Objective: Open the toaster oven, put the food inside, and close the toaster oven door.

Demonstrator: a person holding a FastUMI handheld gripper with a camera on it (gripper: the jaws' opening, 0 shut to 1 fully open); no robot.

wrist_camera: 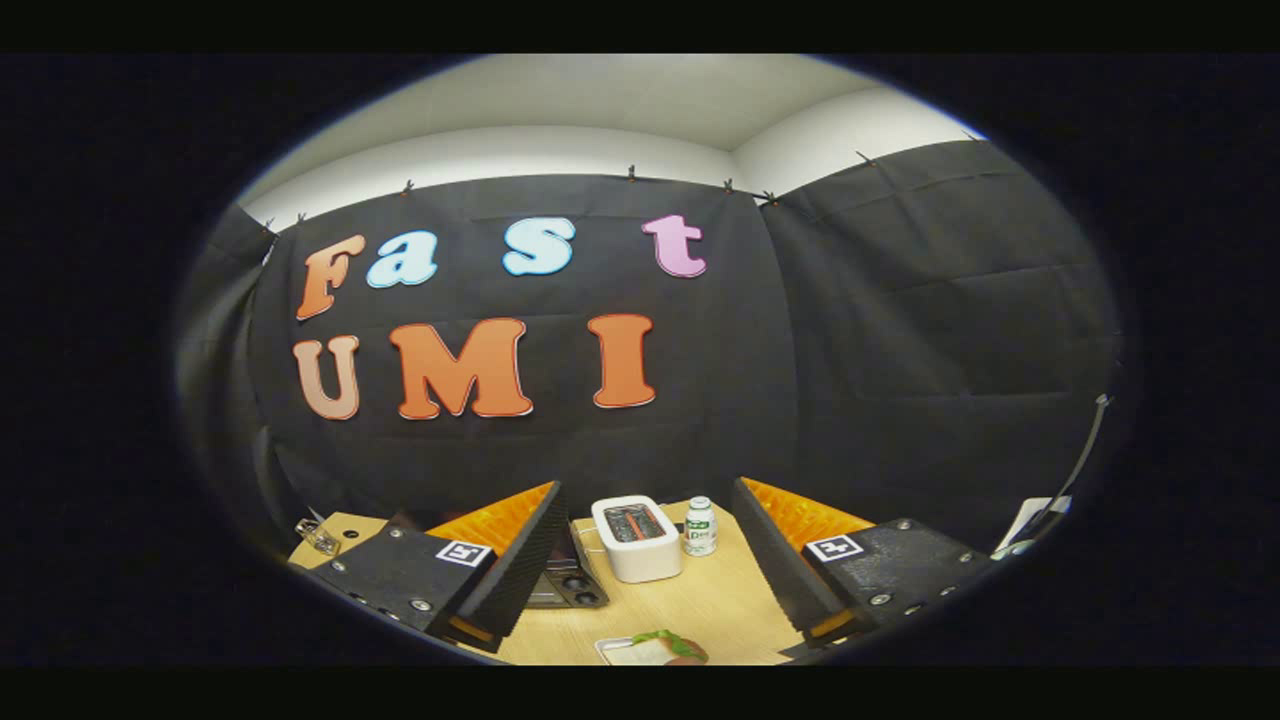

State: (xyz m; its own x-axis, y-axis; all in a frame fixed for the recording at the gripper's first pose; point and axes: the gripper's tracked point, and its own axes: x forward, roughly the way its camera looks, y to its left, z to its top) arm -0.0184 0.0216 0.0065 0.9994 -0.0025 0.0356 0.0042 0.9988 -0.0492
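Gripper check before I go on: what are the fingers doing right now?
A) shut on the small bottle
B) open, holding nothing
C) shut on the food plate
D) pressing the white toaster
B: the gripper fingers stand wide apart over the wooden table, with nothing between them.

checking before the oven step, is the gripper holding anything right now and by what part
Nothing is held: the gripper is open, its fingers spread wide above the wooden table, with the white toaster beyond them.
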